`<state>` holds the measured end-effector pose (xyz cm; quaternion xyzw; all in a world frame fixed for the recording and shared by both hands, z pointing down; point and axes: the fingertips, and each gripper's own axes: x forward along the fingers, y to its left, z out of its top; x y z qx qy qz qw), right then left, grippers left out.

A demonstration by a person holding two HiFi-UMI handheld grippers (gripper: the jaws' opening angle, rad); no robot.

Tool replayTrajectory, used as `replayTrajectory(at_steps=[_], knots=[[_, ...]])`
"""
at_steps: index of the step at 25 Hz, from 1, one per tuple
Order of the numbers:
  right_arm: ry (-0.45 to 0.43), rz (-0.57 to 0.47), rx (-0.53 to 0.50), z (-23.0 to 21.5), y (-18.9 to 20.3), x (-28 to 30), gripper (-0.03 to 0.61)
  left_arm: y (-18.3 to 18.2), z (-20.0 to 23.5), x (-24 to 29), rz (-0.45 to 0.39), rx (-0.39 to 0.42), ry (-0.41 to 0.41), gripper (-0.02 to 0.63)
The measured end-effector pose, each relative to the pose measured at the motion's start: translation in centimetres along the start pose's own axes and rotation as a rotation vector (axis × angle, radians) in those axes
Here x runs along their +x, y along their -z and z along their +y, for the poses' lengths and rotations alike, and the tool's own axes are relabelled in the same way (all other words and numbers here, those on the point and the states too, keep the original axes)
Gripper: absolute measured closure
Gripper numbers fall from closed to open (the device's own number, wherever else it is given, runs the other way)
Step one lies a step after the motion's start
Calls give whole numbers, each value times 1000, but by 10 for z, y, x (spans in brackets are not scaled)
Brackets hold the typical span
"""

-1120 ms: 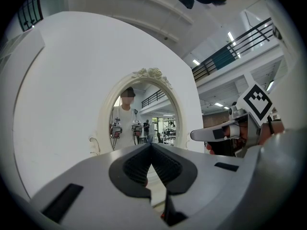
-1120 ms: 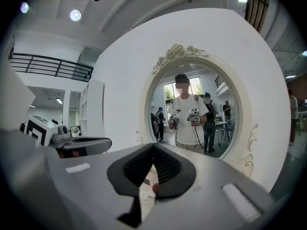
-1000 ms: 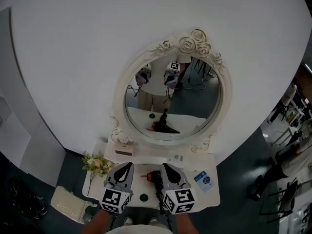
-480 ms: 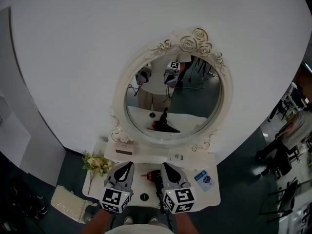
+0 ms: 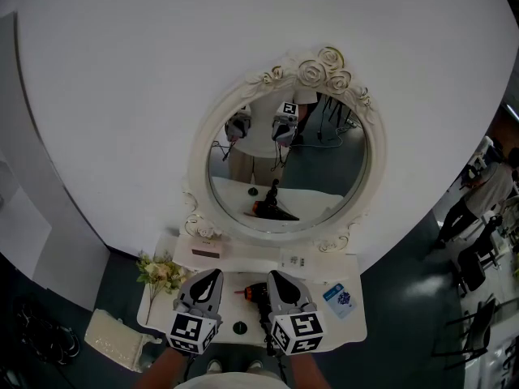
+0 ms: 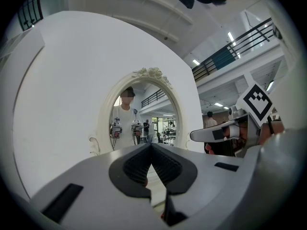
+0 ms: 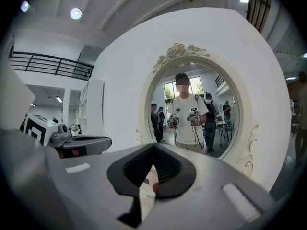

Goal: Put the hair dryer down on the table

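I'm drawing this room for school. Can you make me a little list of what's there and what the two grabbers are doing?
place: white dressing table under an oval mirror
hair dryer: lying on the table, not held
left gripper: shut, empty
right gripper: shut, empty
also there: flowers on the left, blue card on the right

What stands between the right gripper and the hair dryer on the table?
Nothing visible. The black and orange hair dryer lies on the white table just beside the right gripper, whose fingers are shut and empty.
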<state>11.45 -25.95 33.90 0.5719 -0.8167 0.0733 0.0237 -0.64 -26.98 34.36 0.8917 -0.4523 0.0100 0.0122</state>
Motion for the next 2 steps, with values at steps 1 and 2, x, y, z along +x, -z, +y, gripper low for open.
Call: replayTrajectory(at_steps=[1, 2], knots=[[-1, 1, -1, 0, 0, 0, 566, -2, -1, 0, -2, 3, 3, 604], [-2, 3, -3, 0, 0, 0, 566, -4, -2, 1, -4, 6, 6, 604]])
